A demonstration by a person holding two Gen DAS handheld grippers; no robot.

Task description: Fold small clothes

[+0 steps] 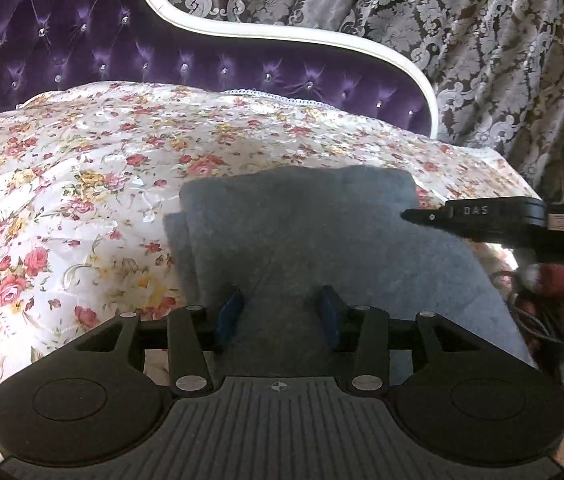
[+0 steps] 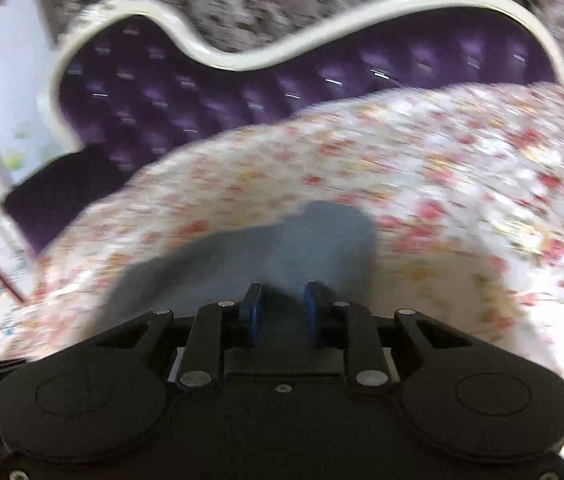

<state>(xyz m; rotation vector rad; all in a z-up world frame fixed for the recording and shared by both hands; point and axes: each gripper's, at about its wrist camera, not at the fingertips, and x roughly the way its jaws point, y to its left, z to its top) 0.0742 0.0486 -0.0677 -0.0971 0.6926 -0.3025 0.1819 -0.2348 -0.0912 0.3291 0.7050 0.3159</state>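
Note:
A grey-blue folded garment [image 1: 322, 240] lies on the floral bedspread [image 1: 81, 184]. My left gripper [image 1: 282, 300] is open, its blue pads [image 1: 230, 312] apart just above the garment's near end, nothing between them. My right gripper [image 1: 434, 217] shows at the right of the left wrist view, its black tip over the garment's right edge. In the blurred right wrist view the right gripper [image 2: 282, 300] is open, with the garment [image 2: 249, 256] right in front of its blue pads [image 2: 250, 310].
A purple tufted headboard [image 1: 201, 60] with a white frame stands behind the bed. Patterned curtains [image 1: 482, 40] hang behind it. Black cables [image 1: 542, 320] and a dark red cloth [image 1: 562, 284] lie at the bed's right edge.

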